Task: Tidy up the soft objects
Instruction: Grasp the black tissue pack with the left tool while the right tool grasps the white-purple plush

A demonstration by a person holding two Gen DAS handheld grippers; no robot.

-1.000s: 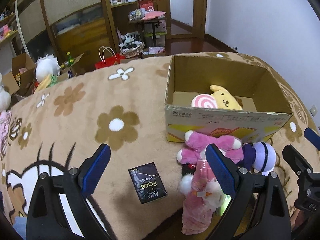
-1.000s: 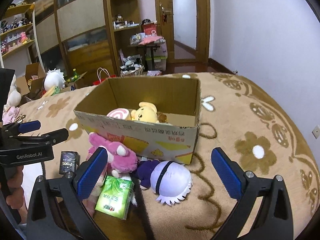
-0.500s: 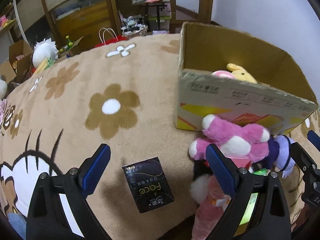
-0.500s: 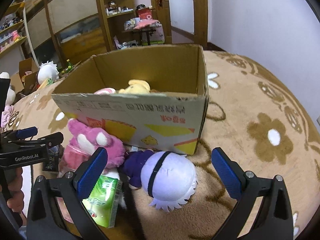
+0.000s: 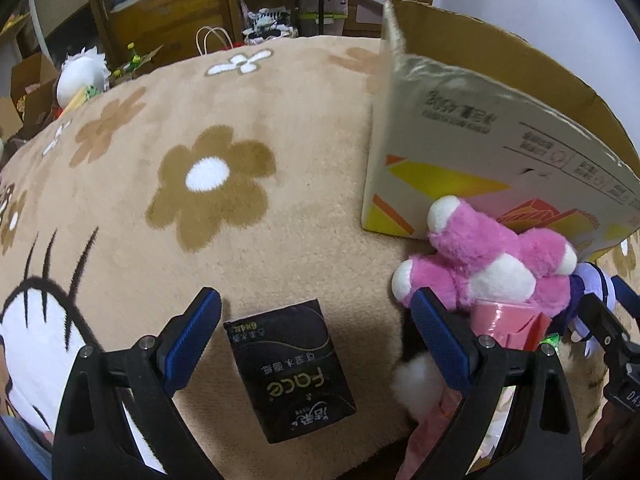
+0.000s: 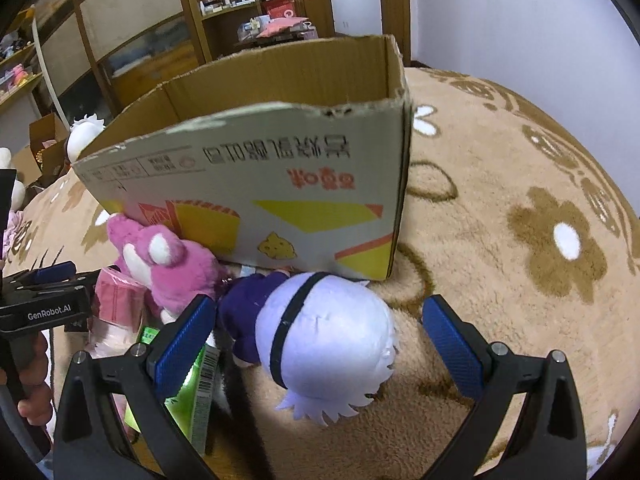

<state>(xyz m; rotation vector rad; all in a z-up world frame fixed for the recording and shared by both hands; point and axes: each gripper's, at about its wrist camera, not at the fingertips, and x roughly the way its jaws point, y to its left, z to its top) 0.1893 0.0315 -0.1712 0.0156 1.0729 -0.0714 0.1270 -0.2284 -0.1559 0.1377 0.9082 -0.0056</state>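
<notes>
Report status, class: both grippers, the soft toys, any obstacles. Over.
Left gripper open over black tissue pack. Right gripper open around white-haired doll. Pink plush against box.

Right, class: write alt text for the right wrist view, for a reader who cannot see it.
The open right gripper straddles a white-haired doll in purple lying on a tan flowered blanket against a cardboard box. To its left lie a pink plush and a green tissue pack, with the left gripper at the frame edge.

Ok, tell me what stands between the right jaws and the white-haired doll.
Nothing visible. The right gripper is open with the doll lying between its jaws. The pink plush and green pack sit off to the left, outside the gap.
</notes>
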